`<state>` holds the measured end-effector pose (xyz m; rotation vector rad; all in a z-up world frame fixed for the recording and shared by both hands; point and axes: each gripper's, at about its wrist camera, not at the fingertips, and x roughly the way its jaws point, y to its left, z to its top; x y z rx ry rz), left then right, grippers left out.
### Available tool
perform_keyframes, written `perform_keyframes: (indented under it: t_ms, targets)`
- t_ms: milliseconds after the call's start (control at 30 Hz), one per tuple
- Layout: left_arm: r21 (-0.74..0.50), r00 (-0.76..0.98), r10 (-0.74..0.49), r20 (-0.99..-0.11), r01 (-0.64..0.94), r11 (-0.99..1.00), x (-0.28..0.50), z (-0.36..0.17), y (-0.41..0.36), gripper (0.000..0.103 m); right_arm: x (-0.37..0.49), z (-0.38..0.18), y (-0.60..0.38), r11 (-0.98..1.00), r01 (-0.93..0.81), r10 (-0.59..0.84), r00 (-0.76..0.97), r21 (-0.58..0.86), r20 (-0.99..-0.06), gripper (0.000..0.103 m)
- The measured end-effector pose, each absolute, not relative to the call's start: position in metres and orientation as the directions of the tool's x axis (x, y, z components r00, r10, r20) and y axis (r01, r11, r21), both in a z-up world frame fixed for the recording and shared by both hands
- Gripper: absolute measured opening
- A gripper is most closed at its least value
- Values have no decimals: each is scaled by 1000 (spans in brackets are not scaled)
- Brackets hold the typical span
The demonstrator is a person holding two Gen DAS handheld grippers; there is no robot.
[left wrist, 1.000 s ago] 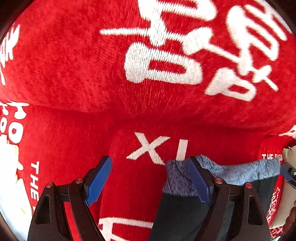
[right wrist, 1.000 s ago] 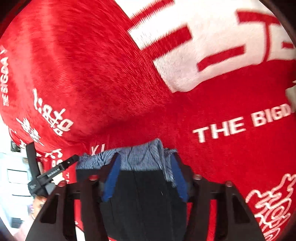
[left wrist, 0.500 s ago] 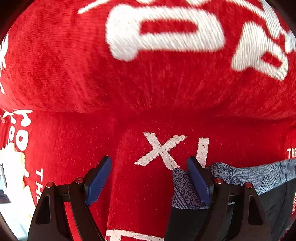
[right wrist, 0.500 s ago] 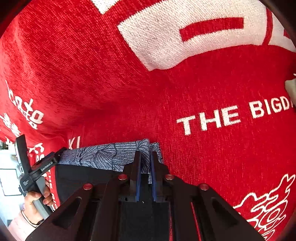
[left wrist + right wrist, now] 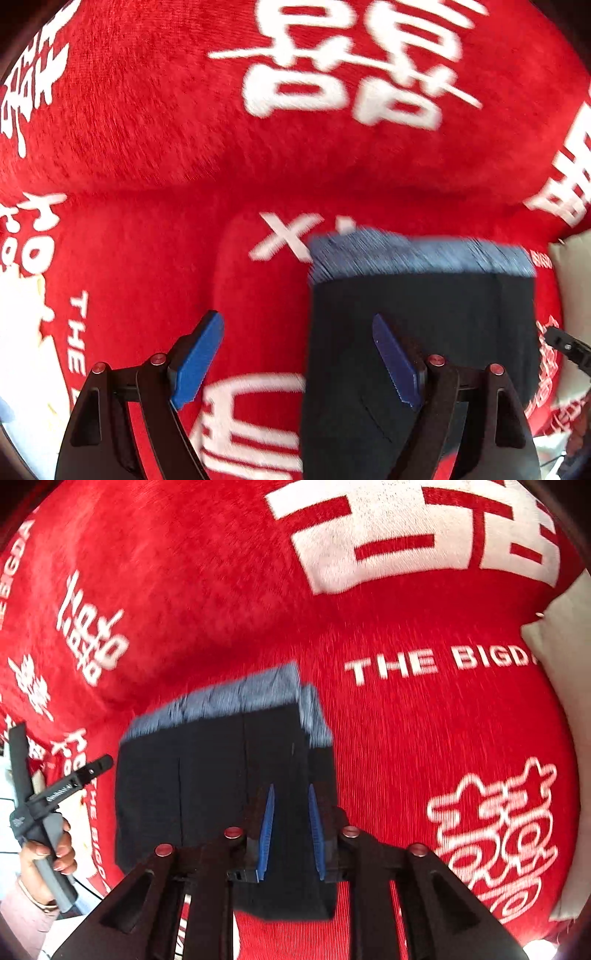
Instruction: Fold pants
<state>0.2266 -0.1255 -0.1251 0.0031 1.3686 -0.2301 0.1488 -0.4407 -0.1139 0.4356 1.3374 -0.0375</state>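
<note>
Red blanket (image 5: 424,738) (white lettering) carries the folded dark pants (image 5: 221,775). Right claw (image 5: 291,830), jaws slightly apart, straddles their right edge; left claw (image 5: 295,354) gapes over their left edge.

Both wrist views close — shared pants (image 5: 421,332)

Right gripper (image 5: 290,830): jaws, clamped together half a second ago, now slightly parted. Left gripper (image 5: 299,360): withdrawn nearward from the waistband. Pants (image 5: 207,775): folded dark rectangle now lying flat on the red blanket (image 5: 221,590).
</note>
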Motion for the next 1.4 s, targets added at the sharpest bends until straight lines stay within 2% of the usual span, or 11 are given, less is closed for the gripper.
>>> perform_keyframes:
  t_ms: [100,167,300,367,600,633,667,1133,1233,1400]
  targets:
    - [-144,142,-174,-974,201,969,202,-132,-136,84,136,-114,-430,930,253,210,233,267,-950,27]
    - [-123,132,-155,-979,220,968,194,-137,-147,84,128,-117,-425,935,246,205,217,256,-955,44]
    - [-137,124,-165,-978,209,968,183,-146,-152,84,121,-123,-415,946,235,178,204,225,-963,51]
    - [-140,130,-167,-977,195,971,184,-148,-150,84,120,-128,-413,946,240,173,188,216,-967,58]
    - [-154,128,-177,-976,170,973,184,-146,-146,85,116,-133,-409,944,251,172,180,214,-968,62]
    - [-152,126,-175,-977,172,973,184,-146,-146,97,111,-133,-410,945,250,169,181,211,-969,62]
    - [-149,126,-172,-977,173,974,183,-146,-147,101,111,-133,-408,947,246,164,180,206,-970,63]
    - [-166,89,-183,-979,176,970,174,-149,-142,102,112,-138,-399,950,258,132,181,177,-975,73]
    - [-185,74,-198,-977,162,969,175,-155,-139,102,112,-136,-396,953,254,124,178,168,-976,83]
    - [-198,69,-212,-975,166,966,176,-163,-137,102,106,-133,-383,962,237,96,179,138,-979,86]
